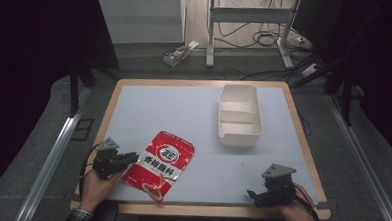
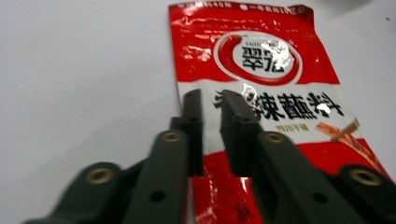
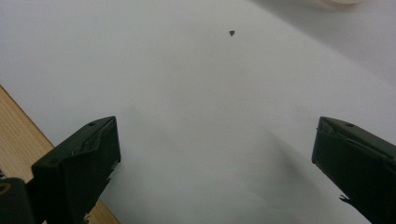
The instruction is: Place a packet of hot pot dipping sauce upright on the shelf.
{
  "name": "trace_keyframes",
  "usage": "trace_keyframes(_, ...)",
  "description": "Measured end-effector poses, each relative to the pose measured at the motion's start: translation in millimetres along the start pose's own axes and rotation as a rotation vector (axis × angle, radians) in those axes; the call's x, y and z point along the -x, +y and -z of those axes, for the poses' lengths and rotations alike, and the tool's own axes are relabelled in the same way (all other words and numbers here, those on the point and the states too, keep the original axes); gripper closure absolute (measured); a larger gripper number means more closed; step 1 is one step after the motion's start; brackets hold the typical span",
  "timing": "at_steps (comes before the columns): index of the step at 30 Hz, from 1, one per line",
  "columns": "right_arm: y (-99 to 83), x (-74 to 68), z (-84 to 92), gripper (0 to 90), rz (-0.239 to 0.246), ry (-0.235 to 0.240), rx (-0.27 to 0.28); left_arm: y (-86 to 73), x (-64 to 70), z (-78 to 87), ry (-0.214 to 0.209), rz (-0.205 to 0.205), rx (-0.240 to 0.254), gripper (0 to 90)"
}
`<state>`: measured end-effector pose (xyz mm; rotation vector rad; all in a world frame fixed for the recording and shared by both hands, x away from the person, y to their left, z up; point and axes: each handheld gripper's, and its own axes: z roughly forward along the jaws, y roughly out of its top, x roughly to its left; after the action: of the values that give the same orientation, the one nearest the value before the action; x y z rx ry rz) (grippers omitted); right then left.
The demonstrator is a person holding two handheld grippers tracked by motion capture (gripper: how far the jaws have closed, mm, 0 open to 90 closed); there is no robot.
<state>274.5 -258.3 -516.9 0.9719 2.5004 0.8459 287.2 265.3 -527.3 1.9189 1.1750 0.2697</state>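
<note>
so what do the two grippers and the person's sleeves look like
Both grippers, left gripper and right gripper, are black with flat, blocky fingers, brass-coloured rivets, a grey three-cornered plate on top and a dark trailing cable. A checked cuff shows at the left wrist.

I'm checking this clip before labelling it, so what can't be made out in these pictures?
- Red seasoning packet: lower end covered by left gripper, left gripper view.
- White divided container: cut off at top edge, right gripper view.
- Packet's small print: too small, high view.
- Right gripper: jaw tips too dark, high view.
</note>
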Motion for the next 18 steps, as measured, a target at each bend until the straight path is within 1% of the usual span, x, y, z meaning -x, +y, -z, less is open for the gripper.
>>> trace_keyframes(1,0.0,-0.2,-0.2,1.2,0.001,0.0,0.0,3.0,-2.5,-0.7,0.007,-0.005,0.008,85.6)
trace_keyframes(3,0.0,-0.4,-0.5,1.2,0.003,0.005,-0.001,6.8,-6.1,-3.5,0.02,-0.011,0.003,89.8)
trace_keyframes(5,0.0,-0.7,-1.0,1.3,0.002,0.003,0.001,10.2,-9.7,-9.3,0.034,-0.011,-0.007,89.8)
trace_keyframes(7,0.0,-0.7,-1.4,1.3,0.001,0.005,0.0,13.7,-15.1,-15.4,0.05,-0.032,-0.035,89.9)
trace_keyframes(8,0.0,-0.7,-1.6,1.4,0.0,0.006,0.0,15.1,-17.3,-18.3,0.052,-0.035,-0.039,89.9)
trace_keyframes(10,0.1,-0.7,-2.0,1.4,0.001,0.006,-0.001,18.0,-21.4,-23.4,0.055,-0.026,-0.048,89.9)
trace_keyframes(13,0.0,-0.8,-2.9,1.5,0.006,0.008,-0.006,21.0,-27.1,-30.5,0.065,-0.028,-0.07,89.9)
trace_keyframes(18,-0.4,-1.4,-3.9,1.6,0.013,0.01,-0.015,24.7,-32.3,-42.6,0.059,-0.027,-0.111,89.9)
